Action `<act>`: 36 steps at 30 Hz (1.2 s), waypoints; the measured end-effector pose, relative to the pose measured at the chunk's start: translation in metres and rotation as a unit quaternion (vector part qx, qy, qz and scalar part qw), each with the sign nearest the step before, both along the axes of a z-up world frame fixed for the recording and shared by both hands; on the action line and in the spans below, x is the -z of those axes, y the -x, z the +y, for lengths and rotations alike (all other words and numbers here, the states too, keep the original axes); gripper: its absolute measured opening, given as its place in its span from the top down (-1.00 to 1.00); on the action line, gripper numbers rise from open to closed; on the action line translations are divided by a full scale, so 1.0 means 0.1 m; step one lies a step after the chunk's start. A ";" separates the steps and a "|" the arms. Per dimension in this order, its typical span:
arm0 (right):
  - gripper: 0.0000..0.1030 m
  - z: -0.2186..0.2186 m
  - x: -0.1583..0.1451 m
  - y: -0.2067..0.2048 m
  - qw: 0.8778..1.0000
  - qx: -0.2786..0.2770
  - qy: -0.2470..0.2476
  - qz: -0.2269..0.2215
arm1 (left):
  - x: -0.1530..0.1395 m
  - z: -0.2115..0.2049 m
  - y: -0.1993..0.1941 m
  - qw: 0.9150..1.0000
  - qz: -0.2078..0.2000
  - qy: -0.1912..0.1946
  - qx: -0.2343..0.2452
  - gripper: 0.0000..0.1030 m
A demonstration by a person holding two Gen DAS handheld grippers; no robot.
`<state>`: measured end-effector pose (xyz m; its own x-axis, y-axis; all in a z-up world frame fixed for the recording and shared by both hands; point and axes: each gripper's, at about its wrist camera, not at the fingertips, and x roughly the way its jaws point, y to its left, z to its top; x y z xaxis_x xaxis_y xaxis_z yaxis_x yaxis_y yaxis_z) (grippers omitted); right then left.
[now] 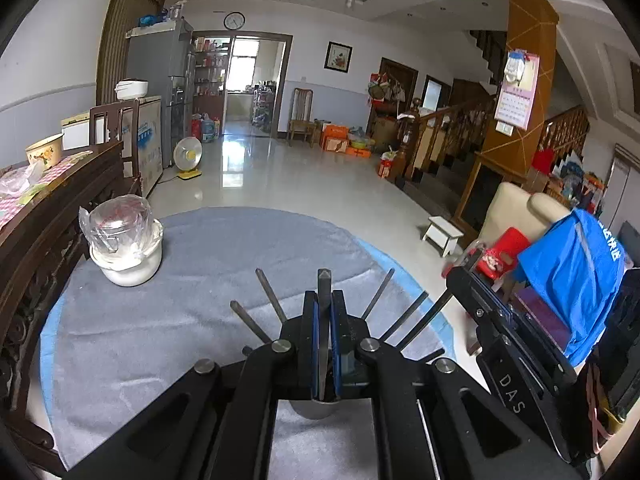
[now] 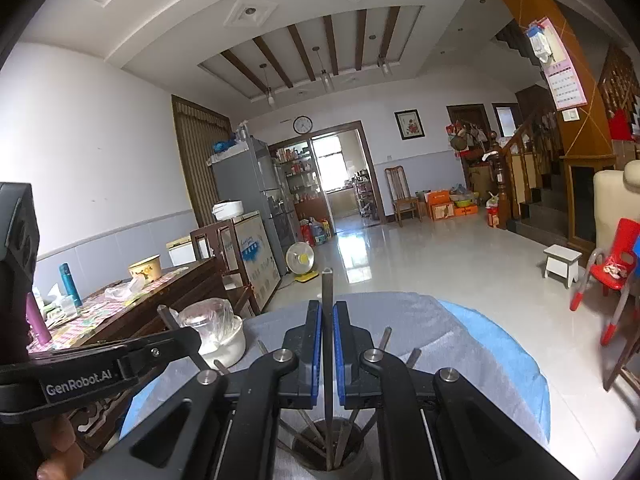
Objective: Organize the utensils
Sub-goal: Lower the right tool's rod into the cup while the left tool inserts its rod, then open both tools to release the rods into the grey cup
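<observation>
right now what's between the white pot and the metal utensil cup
Only bare grey cloth lies between the white pot and the metal cup, shown best in the left wrist view.

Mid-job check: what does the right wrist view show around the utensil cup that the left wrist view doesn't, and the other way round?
Only the right wrist view looks into the metal cup, chopsticks fanned inside, and shows the teal bottle on the side table.

Only the left wrist view shows the blue cloth draped at right.

Both show each gripper shut on one upright chopstick: left gripper, right gripper. Both show the white pot under plastic wrap and the grey tablecloth.
</observation>
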<state>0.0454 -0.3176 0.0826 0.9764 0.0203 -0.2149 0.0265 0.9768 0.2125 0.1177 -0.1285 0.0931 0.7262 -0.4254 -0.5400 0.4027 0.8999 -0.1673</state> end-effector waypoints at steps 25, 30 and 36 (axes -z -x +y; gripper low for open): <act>0.87 0.04 0.25 -0.04 0.999 0.006 -0.018 0.031 | 0.20 -0.04 0.10 0.998 -0.013 -0.055 -0.016 0.84; 0.86 0.02 0.30 -0.05 0.999 0.007 -0.024 0.037 | 0.24 -0.05 0.07 0.998 -0.010 -0.057 -0.012 0.84; 0.84 0.02 0.31 -0.04 0.999 0.006 -0.029 0.040 | 0.29 -0.02 0.06 0.998 -0.005 -0.058 -0.014 0.71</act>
<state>0.0497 -0.3156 0.0513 0.9562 0.0233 -0.2919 0.0576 0.9624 0.2656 0.1121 -0.1308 0.0643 0.7429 -0.3393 -0.5770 0.3778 0.9241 -0.0570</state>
